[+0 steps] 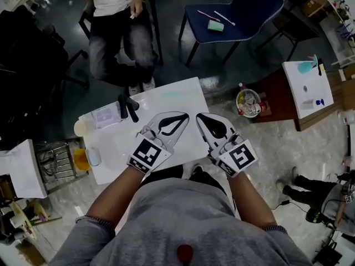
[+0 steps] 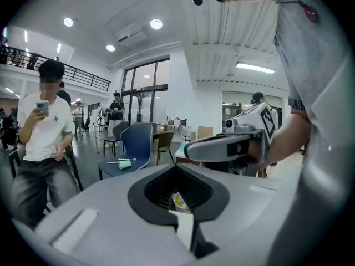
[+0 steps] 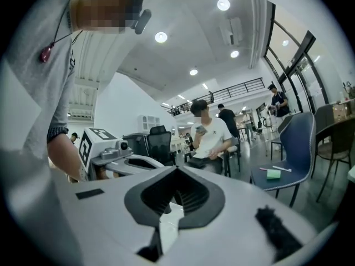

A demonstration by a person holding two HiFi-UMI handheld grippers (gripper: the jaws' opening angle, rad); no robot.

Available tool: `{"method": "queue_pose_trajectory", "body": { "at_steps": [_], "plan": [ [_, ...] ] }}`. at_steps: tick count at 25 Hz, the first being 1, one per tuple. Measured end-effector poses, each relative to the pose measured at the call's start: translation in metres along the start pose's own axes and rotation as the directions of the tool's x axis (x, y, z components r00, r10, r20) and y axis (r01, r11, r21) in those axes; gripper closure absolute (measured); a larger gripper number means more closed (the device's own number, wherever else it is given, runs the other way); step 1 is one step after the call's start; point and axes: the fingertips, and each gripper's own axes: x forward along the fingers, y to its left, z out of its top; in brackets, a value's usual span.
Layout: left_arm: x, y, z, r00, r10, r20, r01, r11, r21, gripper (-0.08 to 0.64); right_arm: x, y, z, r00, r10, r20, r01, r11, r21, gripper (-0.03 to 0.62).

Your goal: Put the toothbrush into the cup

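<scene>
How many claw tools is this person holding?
2. The left gripper hovers over the white table; the right gripper is beside it, near the table's right edge. Both shut; none seem hidden.

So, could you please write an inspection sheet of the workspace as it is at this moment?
Surface: white table, mostly bare.
Job's things: pale cup at the table's left edge; green cup and two toothbrush-like sticks on the blue chair beyond.
Clutter: clear box and black object on the table.
Grippers: left gripper and right gripper shut, empty, over the table.
Cables: nothing seen on the table.
Surroundings: seated person beyond the table; bin to its right.
</scene>
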Motion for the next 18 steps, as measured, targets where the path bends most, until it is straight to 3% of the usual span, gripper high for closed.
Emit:
{"method": "queue_pose_trajectory", "body": {
  "at_steps": [9, 18],
  "plan": [
    [0.027, 0.031, -0.040, 0.988, -0.083, -0.126, 0.080, 0.996, -0.031, 0.551, 0.020, -0.029, -0.029, 0.994, -0.100, -0.041, 0.101, 0.994, 0.033, 0.578],
    [0.058, 0.046, -0.079, 0.957, -0.075, -0.279, 0.081, 0.997, 0.010, 0.543, 0.029, -0.048, -0.063, 0.992, -0.082, -0.100, 0.086, 0.996, 0.035, 0.578]
  ]
}}
